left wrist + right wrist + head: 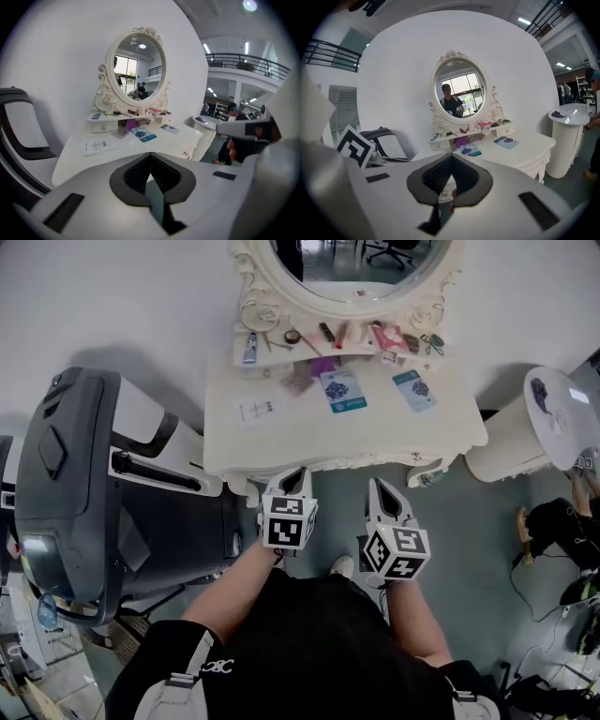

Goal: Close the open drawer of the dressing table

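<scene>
The cream dressing table [281, 442] with its oval mirror [356, 268] stands against the wall. Cards lie on its top and cosmetics on its small shelf [281, 351]. From the head view I see no drawer standing out of the front edge; the front itself is hidden under the top. My left gripper [298, 474] sits just before the front edge, its jaws meeting at the tip with nothing held [150, 180]. My right gripper [377, 486] is beside it, also shut and empty [446, 187]. A small brass knob [445, 192] shows through the slit below its tips.
A big dark grey chair [75, 493] stands close on the left. A white round pedestal table [553, 423] is at the right, with a person's hand at its edge. My shoe [342, 565] is on the grey floor below the grippers.
</scene>
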The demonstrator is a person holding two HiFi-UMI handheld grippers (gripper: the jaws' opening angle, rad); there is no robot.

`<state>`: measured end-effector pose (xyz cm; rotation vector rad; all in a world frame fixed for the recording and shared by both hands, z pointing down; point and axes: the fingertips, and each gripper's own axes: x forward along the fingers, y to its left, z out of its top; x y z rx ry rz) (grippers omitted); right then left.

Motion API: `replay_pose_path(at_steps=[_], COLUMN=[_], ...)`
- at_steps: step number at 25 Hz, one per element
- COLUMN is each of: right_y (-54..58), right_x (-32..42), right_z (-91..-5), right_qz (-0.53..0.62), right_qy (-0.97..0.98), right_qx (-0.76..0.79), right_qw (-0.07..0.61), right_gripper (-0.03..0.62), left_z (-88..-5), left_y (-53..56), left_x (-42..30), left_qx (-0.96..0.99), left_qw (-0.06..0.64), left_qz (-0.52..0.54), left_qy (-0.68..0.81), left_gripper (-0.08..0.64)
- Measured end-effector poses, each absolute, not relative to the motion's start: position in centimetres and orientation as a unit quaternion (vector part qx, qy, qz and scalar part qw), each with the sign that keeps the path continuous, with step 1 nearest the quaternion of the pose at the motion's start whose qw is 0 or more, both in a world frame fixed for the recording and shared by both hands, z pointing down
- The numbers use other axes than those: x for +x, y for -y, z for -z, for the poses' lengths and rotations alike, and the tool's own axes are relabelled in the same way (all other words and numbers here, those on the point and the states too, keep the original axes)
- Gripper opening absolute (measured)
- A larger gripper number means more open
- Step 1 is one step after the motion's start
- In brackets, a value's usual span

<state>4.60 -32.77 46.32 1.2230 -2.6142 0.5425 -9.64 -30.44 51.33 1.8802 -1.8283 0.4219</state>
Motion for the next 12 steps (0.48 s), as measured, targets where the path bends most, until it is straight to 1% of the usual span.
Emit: replay_pose_path(at_steps=[3, 5, 8, 12], right_y=[32.8, 32.9, 33.5, 33.9], right_x=[3.7, 3.3, 2.9, 2.6], right_z=[-43.3, -41.4, -39.9, -39.1], right_qz=[-0.151, -0.136, -0.128, -0.13], right_qy=[0.895, 0.898, 0.9, 0.899], right_qx=[0.415, 0.415, 0.415, 0.416], right_qw=[0.067, 0.049, 0.043, 0.037], right_gripper=[0.009, 0.009, 0.008, 0.008], left_z=[-47.0, -44.2, -41.4, -40.0], left_y=[30.2, 30.2, 30.6, 30.9], left_x=[-9.6, -9.7, -9.5, -8.9], left_qx=[0.699, 0.706, 0.715, 0.725], left_qw=[0.231, 0.212, 0.187, 0.168], left_qz=[-0.11, -0.097, -0.092, -0.091], left_qy=[0.668, 0.669, 0.668, 0.662], left_gripper=[0.008, 0.008, 0.008, 0.008])
